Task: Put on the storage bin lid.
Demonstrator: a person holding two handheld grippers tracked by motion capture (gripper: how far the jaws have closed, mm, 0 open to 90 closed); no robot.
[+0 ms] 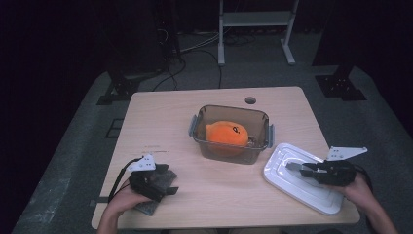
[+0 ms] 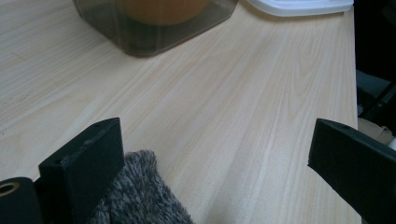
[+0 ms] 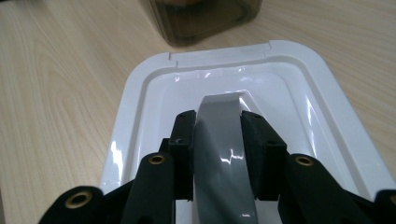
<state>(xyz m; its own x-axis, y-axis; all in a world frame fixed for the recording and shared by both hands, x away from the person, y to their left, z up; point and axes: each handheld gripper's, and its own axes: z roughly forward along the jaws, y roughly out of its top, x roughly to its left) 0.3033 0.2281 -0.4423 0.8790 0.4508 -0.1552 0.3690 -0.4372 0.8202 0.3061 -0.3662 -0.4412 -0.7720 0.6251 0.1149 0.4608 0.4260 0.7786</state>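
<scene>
A clear grey container (image 1: 267, 127) stands mid-table with an orange plush toy (image 1: 228, 133) inside. To its right lies a white lid (image 1: 292, 187) with a grey handle (image 1: 293, 166). My right gripper (image 1: 304, 170) is shut on that handle. In the right gripper view the handle (image 3: 219, 154) is pinched between both pads of the right gripper (image 3: 218, 119), with the lid (image 3: 140, 102) flat on the wood. My left gripper (image 1: 168, 183) rests at the front left, its jaws wide apart. Under the left gripper (image 2: 219, 149), a grey knit cloth (image 2: 135, 196) lies by one jaw.
The table (image 1: 160, 117) has a round hole (image 1: 250, 100) near its far edge. Behind it stand a white metal frame (image 1: 255, 29) and black stand bases with cables on the floor. Bare wood lies between the container (image 2: 140, 32) and the front edge.
</scene>
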